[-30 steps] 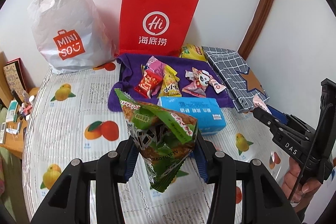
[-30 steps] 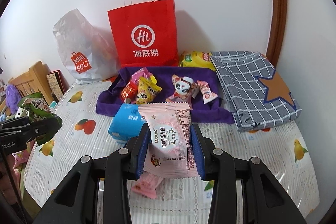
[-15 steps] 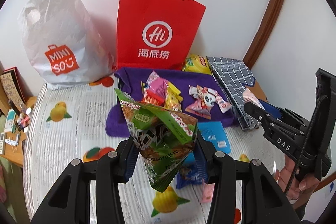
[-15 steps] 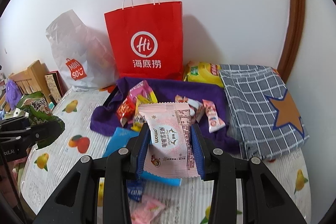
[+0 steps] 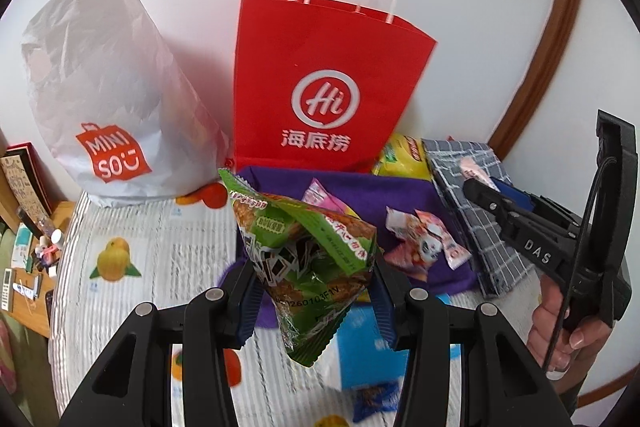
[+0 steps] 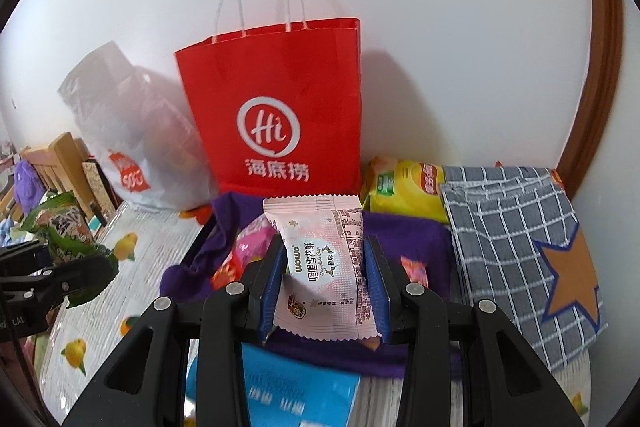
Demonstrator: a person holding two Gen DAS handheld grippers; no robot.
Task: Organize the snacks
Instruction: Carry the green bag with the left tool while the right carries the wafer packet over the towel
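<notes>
My left gripper (image 5: 314, 297) is shut on a green snack packet (image 5: 308, 259), held above the near edge of the purple cloth tray (image 5: 404, 195). My right gripper (image 6: 324, 287) is shut on a pink snack packet (image 6: 326, 267), held over the same purple tray (image 6: 404, 231). Several small wrapped snacks (image 5: 424, 243) lie in the tray. The right gripper also shows at the right of the left wrist view (image 5: 500, 203). The left gripper with its green packet (image 6: 64, 227) shows at the left of the right wrist view.
A red paper bag (image 5: 328, 83) and a white Miniso bag (image 5: 108, 107) stand against the wall behind the tray. A yellow packet (image 6: 408, 191) and a grey checked cloth bag (image 6: 520, 247) lie to the right. A blue box (image 6: 296, 391) lies on the fruit-print tablecloth (image 5: 120, 259).
Both grippers have moved forward toward the purple tray and the red bag, each still holding its packet. The blue box now lies under and behind the fingers.
</notes>
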